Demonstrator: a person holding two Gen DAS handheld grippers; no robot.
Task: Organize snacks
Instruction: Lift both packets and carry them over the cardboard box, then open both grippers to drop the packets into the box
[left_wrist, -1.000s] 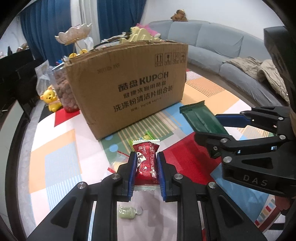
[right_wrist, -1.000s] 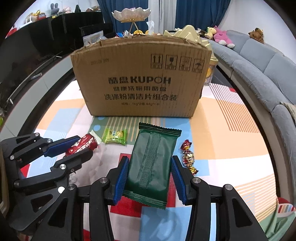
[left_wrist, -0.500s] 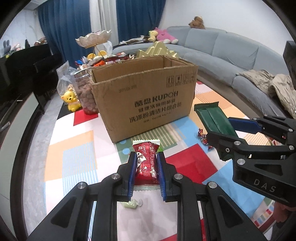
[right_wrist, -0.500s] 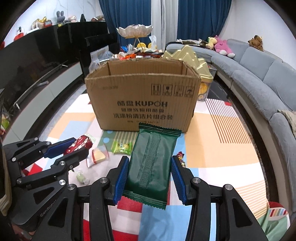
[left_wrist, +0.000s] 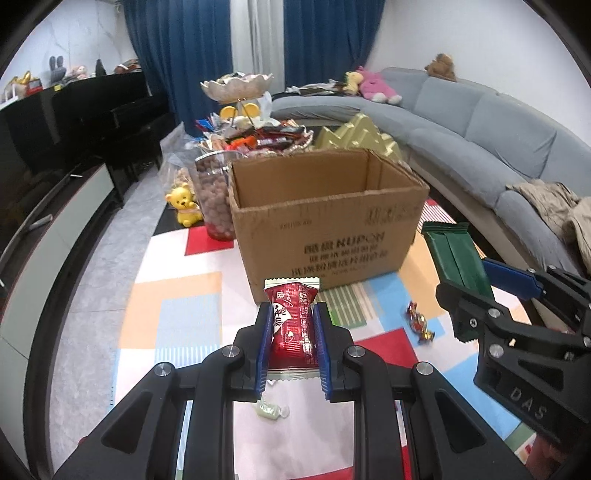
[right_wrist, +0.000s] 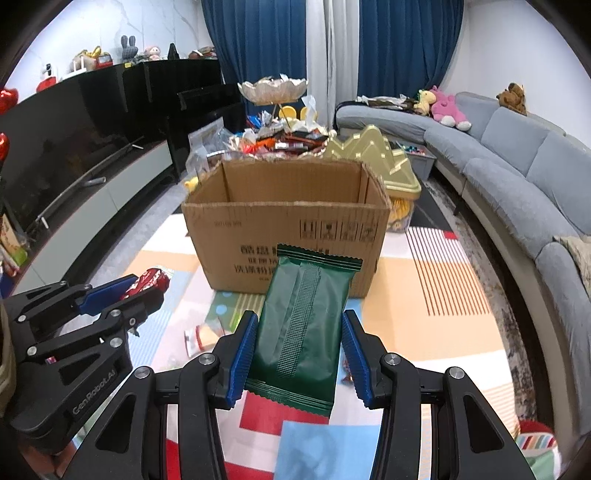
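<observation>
My left gripper is shut on a red snack packet and holds it above the mat, in front of the open cardboard box. My right gripper is shut on a dark green snack packet, also raised in front of the box. In the left wrist view the right gripper with the green packet is at the right. In the right wrist view the left gripper with the red packet is at the left.
Loose sweets lie on the coloured play mat: red-gold candies, a pale green candy, a small packet. Behind the box stand a jar of brown snacks, a snack pile, a gold container. A grey sofa is right, a black cabinet left.
Both grippers have risen and pulled back from the box with their packets, so the box's open top and inside walls now show. Grips are unchanged.
</observation>
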